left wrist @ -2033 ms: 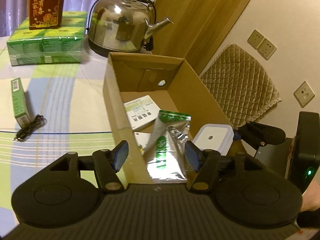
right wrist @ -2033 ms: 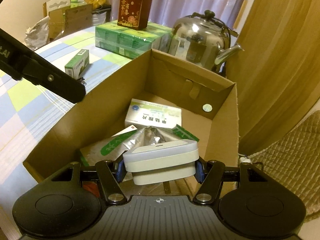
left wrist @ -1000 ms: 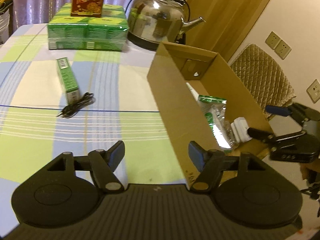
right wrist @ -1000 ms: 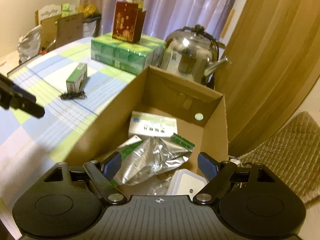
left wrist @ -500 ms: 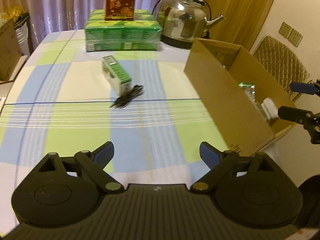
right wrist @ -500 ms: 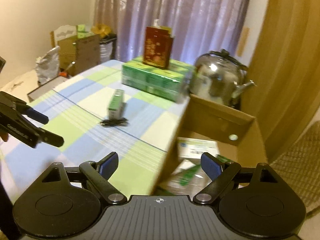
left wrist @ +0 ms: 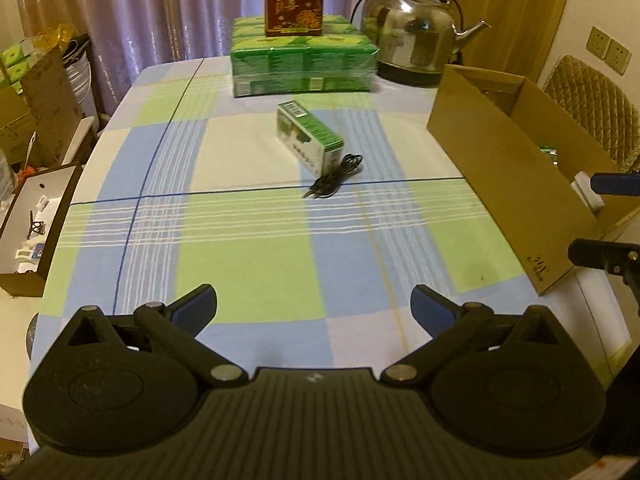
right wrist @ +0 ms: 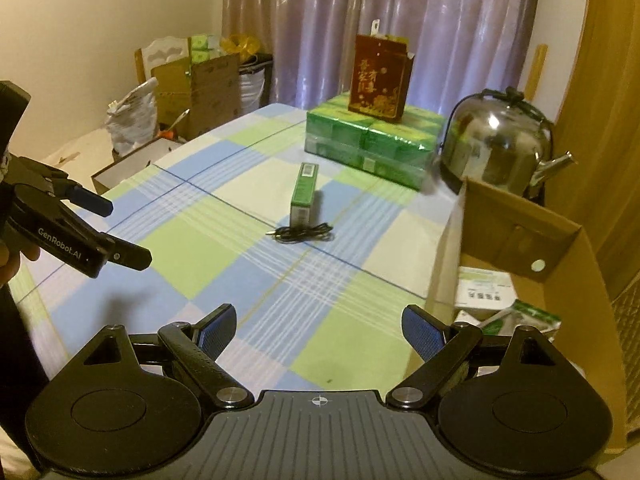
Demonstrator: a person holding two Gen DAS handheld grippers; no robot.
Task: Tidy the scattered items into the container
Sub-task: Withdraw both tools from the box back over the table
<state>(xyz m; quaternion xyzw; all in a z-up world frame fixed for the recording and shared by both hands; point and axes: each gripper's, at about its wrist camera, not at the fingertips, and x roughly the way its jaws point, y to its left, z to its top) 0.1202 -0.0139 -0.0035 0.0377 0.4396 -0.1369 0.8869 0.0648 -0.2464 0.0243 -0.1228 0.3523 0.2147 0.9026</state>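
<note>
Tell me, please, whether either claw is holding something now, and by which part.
Nothing is held. The left claw and the right claw are both open and empty above the table.

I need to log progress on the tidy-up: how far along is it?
Partly done. The brown cardboard box already holds a white medicine carton and a silver-green foil pouch. Nothing is in hand: the left gripper and right gripper are both open. Left on the checked tablecloth: the small green carton and the coiled black cable.
</note>
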